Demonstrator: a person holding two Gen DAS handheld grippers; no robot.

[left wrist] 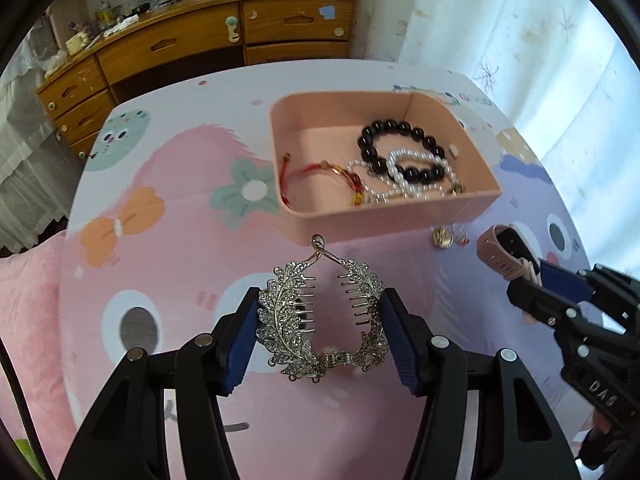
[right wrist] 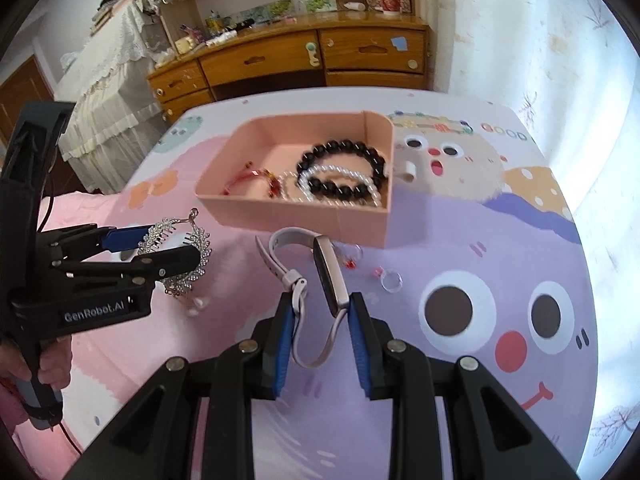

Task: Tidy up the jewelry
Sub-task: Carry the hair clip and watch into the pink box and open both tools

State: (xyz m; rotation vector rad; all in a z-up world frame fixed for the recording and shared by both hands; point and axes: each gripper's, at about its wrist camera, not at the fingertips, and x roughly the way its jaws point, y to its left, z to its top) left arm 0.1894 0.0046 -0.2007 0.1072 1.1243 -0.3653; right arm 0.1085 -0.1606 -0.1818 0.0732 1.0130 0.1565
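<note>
My left gripper (left wrist: 318, 304) is shut on a silver rhinestone leaf hair clip (left wrist: 288, 320), held above the table just short of the pink box (left wrist: 384, 220); the clip also shows in the right wrist view (right wrist: 176, 248). The box holds a black bead bracelet (left wrist: 400, 152), a pearl bracelet (left wrist: 416, 176) and a red cord bracelet (left wrist: 316, 172). My right gripper (right wrist: 320, 304) is shut on a pale pink smartwatch (right wrist: 330, 276) by its band, in front of the box (right wrist: 296, 216). The watch (left wrist: 508, 252) shows at the right in the left wrist view.
Small loose pieces lie on the cartoon-print tablecloth (right wrist: 480, 360) near the box: a gold earring (left wrist: 442, 237), a clear ring (right wrist: 391, 280) and red bits (right wrist: 352, 264). A small white piece (right wrist: 410, 171) lies right of the box. A wooden dresser (right wrist: 288, 60) stands beyond the table.
</note>
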